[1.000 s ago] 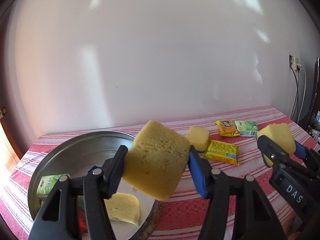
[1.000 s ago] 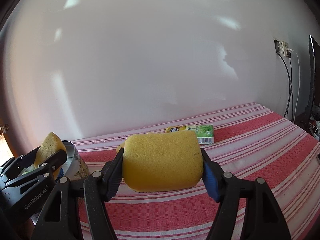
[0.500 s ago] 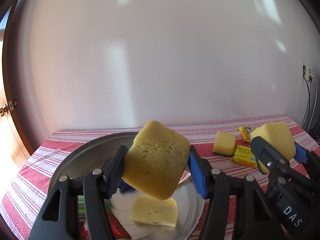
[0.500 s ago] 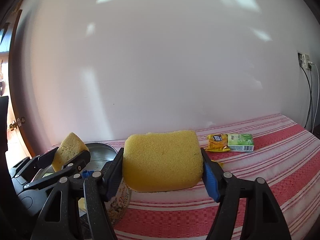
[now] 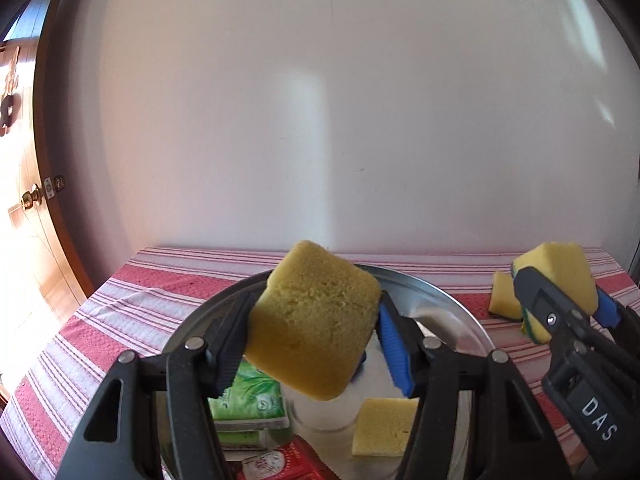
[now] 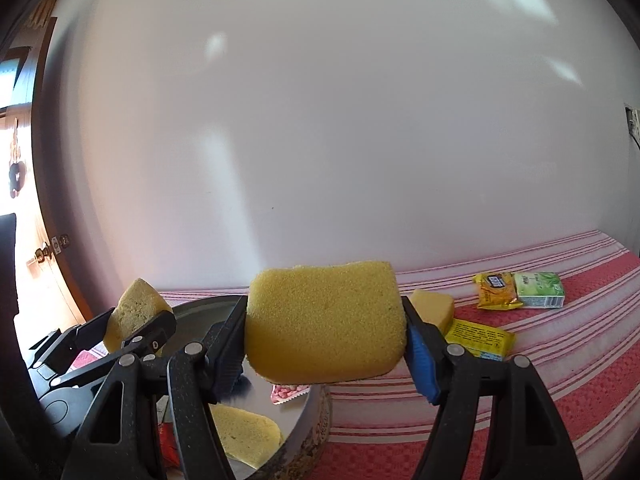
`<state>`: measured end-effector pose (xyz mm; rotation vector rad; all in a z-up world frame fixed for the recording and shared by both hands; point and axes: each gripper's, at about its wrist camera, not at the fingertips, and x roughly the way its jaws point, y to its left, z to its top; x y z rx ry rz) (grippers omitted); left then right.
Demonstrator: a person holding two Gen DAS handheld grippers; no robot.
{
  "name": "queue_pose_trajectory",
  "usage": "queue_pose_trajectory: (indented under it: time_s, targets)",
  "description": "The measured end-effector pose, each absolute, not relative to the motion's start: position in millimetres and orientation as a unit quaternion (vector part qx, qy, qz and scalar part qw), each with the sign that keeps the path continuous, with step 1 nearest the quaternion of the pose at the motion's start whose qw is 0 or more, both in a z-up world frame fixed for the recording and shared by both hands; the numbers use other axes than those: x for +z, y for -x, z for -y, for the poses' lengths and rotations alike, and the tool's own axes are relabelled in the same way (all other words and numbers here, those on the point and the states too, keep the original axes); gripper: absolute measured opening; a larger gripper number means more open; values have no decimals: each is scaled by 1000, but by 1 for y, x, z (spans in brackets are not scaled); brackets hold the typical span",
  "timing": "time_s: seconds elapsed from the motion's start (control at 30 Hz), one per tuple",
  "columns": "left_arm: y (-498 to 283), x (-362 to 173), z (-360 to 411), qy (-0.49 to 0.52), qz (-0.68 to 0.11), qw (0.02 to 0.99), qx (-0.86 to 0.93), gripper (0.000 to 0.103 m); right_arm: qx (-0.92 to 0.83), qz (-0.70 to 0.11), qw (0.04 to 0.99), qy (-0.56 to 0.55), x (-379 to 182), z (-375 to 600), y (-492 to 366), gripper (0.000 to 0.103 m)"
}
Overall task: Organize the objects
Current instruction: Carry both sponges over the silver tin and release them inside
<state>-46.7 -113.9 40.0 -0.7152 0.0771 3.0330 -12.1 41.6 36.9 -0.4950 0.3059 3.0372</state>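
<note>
My left gripper (image 5: 316,340) is shut on a yellow sponge block (image 5: 314,320) and holds it tilted above the round metal tin (image 5: 460,312). The tin holds a flat yellow sponge (image 5: 382,426), a green packet (image 5: 250,402) and a red packet (image 5: 276,462). My right gripper (image 6: 324,344) is shut on a wider yellow sponge (image 6: 324,322), held over the tin's right rim (image 6: 316,412). The right gripper also shows in the left wrist view (image 5: 560,300), and the left gripper in the right wrist view (image 6: 132,322).
On the red striped tablecloth (image 6: 560,360) right of the tin lie another yellow sponge (image 6: 434,306), a yellow packet (image 6: 480,338), an orange-yellow packet (image 6: 494,290) and a green carton (image 6: 540,290). A white wall stands behind the table. A wooden door (image 5: 24,216) is at the left.
Both grippers have moved left with their sponges. The left sponge now hangs over the middle of the tin and the right sponge has reached the tin's right rim.
</note>
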Motion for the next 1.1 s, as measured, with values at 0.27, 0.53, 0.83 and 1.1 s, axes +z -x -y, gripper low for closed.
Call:
queue_pose_trajectory:
  time_s: [0.27,0.53,0.83,1.1]
  targets:
    - [58,40,134,235,-29,-43,971,60,981,-105,5,161,43,-16,49,71]
    - [70,31,141,271,-35,-72,959,60,980,-96,-12,175,30,-5,61,71]
    - [74,28,147,271,-40,-76,959,60,978,-89,-6,186,32,-6,57,71]
    - [73,27,147,274,-38,-76,958,60,978,-74,-11,196,29,-2,66,71]
